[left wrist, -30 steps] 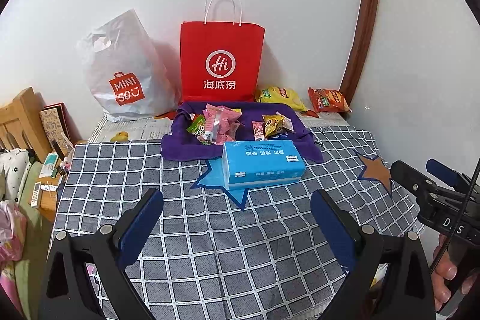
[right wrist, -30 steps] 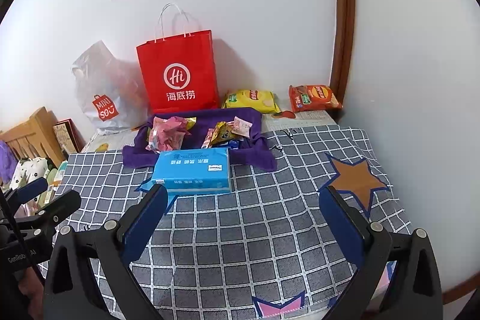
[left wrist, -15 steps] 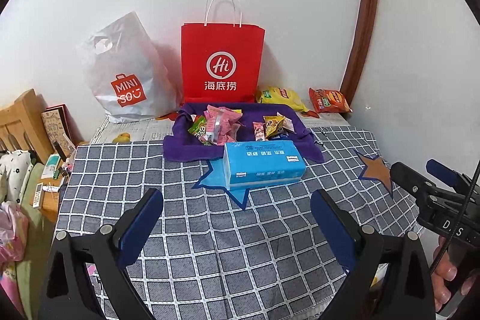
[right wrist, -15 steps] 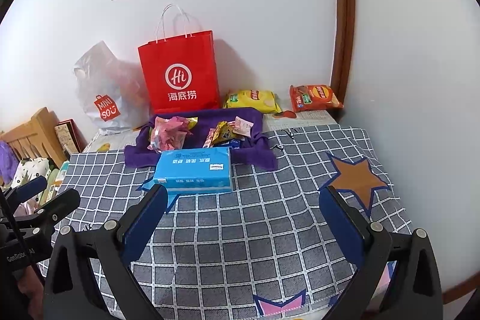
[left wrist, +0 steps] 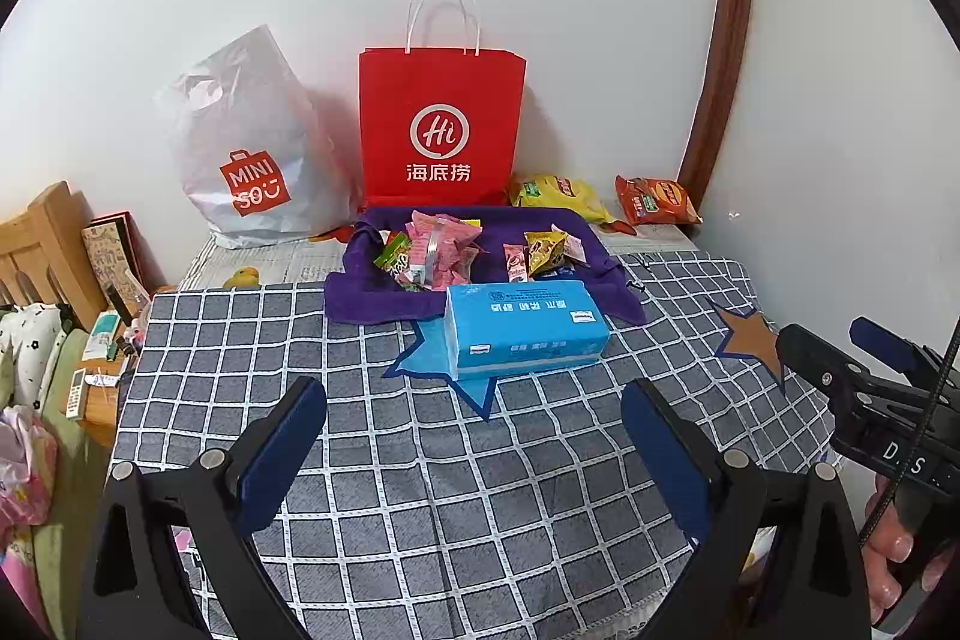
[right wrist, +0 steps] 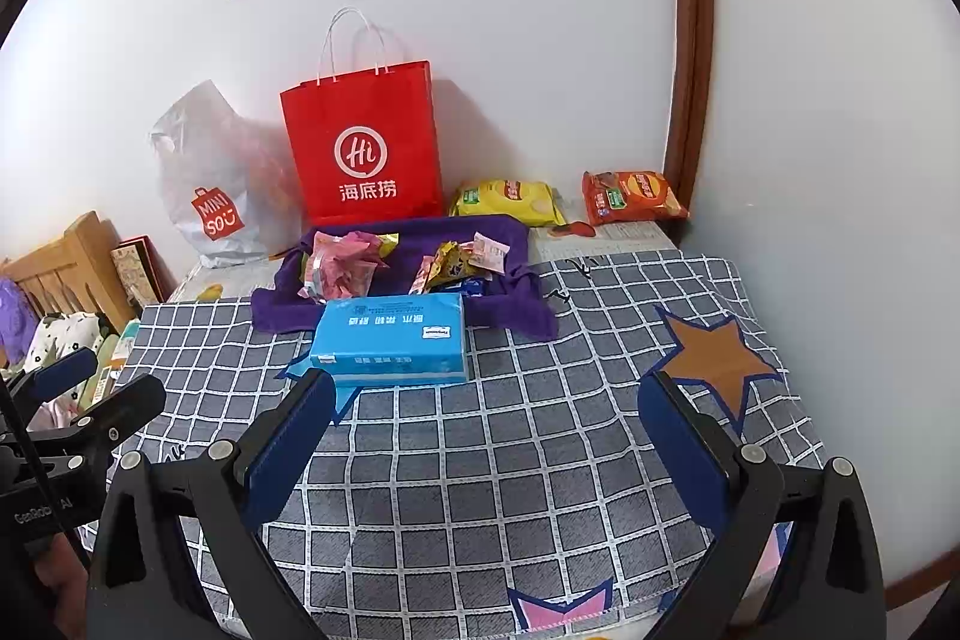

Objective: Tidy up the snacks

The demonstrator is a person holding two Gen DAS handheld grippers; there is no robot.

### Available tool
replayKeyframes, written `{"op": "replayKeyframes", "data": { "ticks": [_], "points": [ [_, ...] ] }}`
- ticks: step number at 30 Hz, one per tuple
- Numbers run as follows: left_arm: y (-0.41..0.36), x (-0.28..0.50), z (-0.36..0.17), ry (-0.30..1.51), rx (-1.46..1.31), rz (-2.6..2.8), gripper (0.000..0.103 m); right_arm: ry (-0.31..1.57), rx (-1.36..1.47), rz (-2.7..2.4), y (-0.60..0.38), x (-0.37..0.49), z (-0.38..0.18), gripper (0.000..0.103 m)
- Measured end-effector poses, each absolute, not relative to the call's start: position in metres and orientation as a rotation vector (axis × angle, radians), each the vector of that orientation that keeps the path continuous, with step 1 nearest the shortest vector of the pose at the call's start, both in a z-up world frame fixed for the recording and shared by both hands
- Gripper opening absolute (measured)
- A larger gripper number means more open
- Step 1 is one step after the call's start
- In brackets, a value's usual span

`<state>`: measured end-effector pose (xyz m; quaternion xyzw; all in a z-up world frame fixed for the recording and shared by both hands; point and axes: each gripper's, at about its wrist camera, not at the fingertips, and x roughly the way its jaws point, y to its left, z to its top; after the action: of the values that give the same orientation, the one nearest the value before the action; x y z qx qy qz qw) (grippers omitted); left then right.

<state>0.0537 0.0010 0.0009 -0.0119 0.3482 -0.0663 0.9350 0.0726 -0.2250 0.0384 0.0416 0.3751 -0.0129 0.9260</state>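
You held both grippers low over the checked cloth (left wrist: 420,490) at the near edge of the table, each empty and with its jaws spread wide. Your left gripper (left wrist: 474,436) showed at 6 o'clock in its own view, its blue pads (left wrist: 282,454) apart and touching nothing; your right gripper (right wrist: 486,430) sat the same way in its view, pads wide and clear of the cloth. In the left view your right gripper also appeared at 3 to 4 o'clock, with your fingers (left wrist: 894,544) wrapped on its handle. The snacks (left wrist: 438,250) lay at 12 o'clock from both grippers, heaped in a purple tray (left wrist: 384,304) well apart from the jaws: a pink packet on its left side, green and yellow packets (left wrist: 546,247) beside it. A blue tissue pack (left wrist: 522,328) lay flat just in front of the tray, touching its near rim, between you and the snacks. Behind the tray a red bag (left wrist: 441,130) stood upright against the wall, with a white bag (left wrist: 252,148) at its 9 o'clock. At 1 o'clock lay a yellow chip bag (right wrist: 510,199) and, further right near the door frame, an orange chip bag (right wrist: 630,196), both flat on the table outside the tray.
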Motion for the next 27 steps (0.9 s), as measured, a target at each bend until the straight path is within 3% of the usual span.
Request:
{"op": "replayKeyframes", "data": {
  "ticks": [27],
  "points": [
    [0.0018,0.0529,0.0037,0.708,-0.024,-0.134,0.099,0.762,0.084,-0.016,-0.2239,0.0718,0.0407,0.100]
  ]
}}
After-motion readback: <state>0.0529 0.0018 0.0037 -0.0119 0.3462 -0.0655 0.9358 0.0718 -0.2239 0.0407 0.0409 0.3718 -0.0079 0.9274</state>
